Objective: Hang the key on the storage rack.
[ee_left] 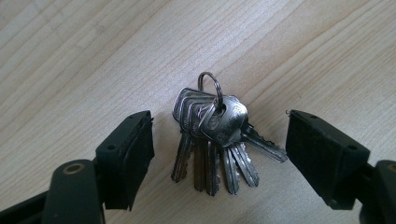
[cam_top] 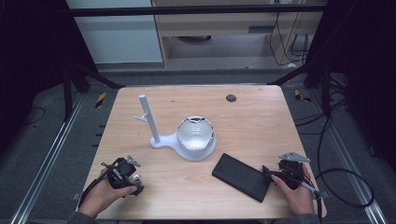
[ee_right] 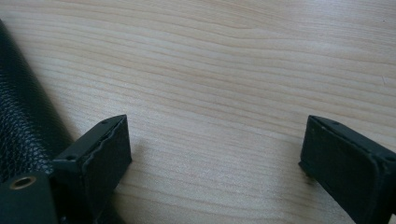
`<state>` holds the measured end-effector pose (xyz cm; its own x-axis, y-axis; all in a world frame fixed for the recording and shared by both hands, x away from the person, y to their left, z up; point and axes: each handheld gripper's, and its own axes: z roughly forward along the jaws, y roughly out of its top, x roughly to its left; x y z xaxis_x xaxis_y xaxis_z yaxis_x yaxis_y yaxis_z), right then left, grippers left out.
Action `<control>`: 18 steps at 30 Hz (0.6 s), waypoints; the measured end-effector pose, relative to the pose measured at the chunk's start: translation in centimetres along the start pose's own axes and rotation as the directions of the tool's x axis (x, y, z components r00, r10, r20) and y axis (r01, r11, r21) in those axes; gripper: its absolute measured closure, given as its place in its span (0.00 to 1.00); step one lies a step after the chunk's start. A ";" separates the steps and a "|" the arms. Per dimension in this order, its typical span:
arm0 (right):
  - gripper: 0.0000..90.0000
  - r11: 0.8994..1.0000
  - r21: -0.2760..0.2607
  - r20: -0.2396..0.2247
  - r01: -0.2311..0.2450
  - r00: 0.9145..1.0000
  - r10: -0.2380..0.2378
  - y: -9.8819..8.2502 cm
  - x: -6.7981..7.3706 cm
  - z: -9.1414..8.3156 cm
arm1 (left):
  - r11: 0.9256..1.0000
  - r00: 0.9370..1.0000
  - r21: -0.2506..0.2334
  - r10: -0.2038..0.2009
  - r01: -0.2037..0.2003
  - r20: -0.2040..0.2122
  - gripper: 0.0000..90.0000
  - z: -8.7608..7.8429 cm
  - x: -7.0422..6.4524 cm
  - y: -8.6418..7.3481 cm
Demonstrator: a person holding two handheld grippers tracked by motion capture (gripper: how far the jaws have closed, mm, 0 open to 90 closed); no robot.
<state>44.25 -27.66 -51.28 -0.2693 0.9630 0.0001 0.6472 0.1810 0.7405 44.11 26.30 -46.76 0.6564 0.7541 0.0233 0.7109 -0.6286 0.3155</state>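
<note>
Keys [ee_left: 212, 140] on their ring lie flat on the table [ee_left: 93, 56], fanned between my left claw's [ee_left: 219, 149] parted jaws, untouched, so both pads can close across them. My right claw [ee_right: 215, 154] rests open beside the black case [ee_right: 21, 126].

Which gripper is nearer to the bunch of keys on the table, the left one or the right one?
Left. The left gripper stands right over the bunch of keys, open jaws on either side, not touching. The right gripper is across the table beside the black wallet.
</note>
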 end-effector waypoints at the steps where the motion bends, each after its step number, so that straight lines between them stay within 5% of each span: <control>1: 0.10 1.000 0.000 0.000 0.000 1.000 0.000 0.0 0.0 0.0 | 1.000 1.000 -0.001 -0.001 0.001 -0.001 0.26 0.0 0.0 0.0; 11: 0.10 1.000 0.001 0.001 0.000 1.000 0.000 0.0 0.0 0.0 | 1.000 1.000 0.006 0.011 -0.011 0.008 0.34 0.3 0.2 -0.2; 18: 0.10 1.000 0.002 -0.001 -0.003 1.000 0.003 0.0 0.0 -0.1 | 1.000 1.000 -0.001 0.019 -0.019 0.018 0.62 -0.1 0.6 -0.5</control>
<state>44.20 -27.64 -51.25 -0.2682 0.9634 0.0025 0.6495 0.1789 0.7390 44.12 27.12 -46.78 0.6745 0.7382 0.0123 0.6977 -0.6428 0.3163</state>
